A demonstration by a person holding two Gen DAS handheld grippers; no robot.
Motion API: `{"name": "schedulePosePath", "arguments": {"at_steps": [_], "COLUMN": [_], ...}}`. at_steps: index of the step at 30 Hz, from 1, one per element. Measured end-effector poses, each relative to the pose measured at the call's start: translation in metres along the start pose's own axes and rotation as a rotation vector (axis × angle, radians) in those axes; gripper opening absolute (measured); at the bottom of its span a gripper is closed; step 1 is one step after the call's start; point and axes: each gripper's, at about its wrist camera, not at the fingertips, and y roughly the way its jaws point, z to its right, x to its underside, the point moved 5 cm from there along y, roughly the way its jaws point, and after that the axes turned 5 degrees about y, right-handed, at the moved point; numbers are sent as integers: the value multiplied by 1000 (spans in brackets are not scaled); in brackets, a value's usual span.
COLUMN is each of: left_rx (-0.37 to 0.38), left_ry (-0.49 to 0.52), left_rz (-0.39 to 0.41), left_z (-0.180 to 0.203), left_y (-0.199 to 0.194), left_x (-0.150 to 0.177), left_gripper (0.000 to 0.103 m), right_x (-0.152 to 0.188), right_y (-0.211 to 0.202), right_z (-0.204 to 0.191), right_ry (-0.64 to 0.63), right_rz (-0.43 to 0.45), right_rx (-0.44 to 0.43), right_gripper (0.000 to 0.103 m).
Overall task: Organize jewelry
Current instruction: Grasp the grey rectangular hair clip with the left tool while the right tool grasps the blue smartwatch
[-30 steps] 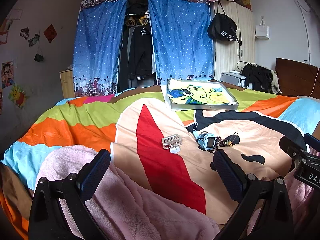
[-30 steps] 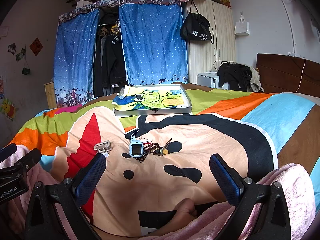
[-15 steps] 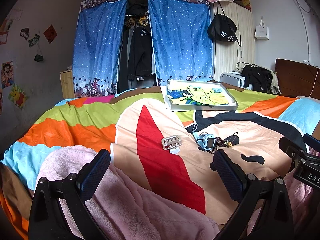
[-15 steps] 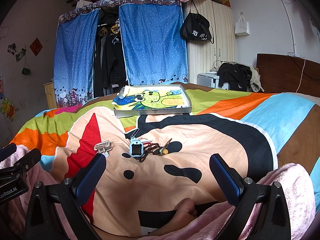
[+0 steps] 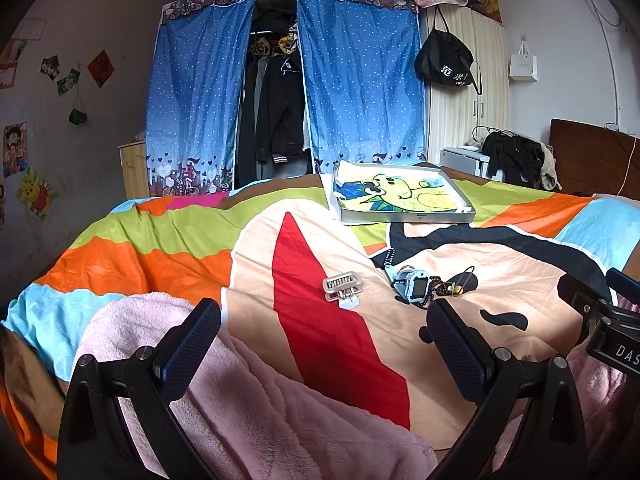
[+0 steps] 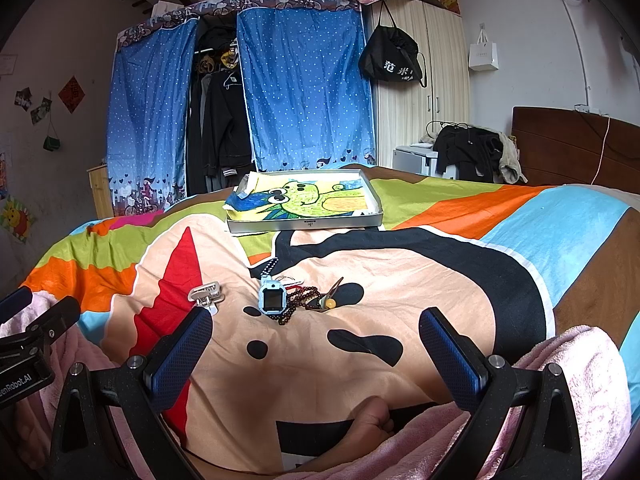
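A light-blue watch [image 6: 273, 298] lies on the bedspread, tangled with a dark bead bracelet [image 6: 301, 298] and a small yellow bead charm [image 6: 330, 303]. A silver hair clip [image 6: 207, 296] lies left of them. In the left wrist view the clip [image 5: 342, 287] and the watch [image 5: 414, 289] lie beyond the fingers. A shallow grey tray [image 6: 306, 223] lined with a green cartoon drawing sits farther back; it shows in the left wrist view too [image 5: 406, 216]. My left gripper [image 5: 324, 350] and right gripper [image 6: 316, 354] are both open and empty, short of the jewelry.
A pink fleece blanket [image 5: 248, 412] covers the near bed edge. A bare foot [image 6: 370, 424] pokes out under the right gripper. The right gripper's body [image 5: 604, 320] shows at the left view's right edge. A blue-curtained wardrobe [image 6: 244, 108] stands behind the bed.
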Motion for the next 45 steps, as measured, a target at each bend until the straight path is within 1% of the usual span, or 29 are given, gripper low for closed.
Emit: {"name": "schedulePosePath", "arguments": {"at_steps": [12,33,35,38,39,42,45], "left_rx": [4,17,18,25,33,65,105], "left_ry": [-2,-2,-2,-2,-5,-11,25], "left_rz": [3,-12,-19,-45,-69,-141,-213], "left_z": [0,1,1,1,1,0,-1], "left_y": [-3,2,4,10,15,32,54], "left_x": [-4,0,2,3,2,-1,-8], "left_gripper": [101,101,101,101,101,101,101], "right_x": [0,-4,0,1,0,-1,-2], "right_y": [0,-5,2,2,2,12,23], "right_z": [0,3,2,3,4,3,7], "right_ry": [3,4,5,5,8,19,47], "right_rz": [0,-5,-5,-15,-20,-69,-133], "right_rx": [0,1,1,2,5,18,1], "right_gripper": [103,103,103,103,103,103,103]}}
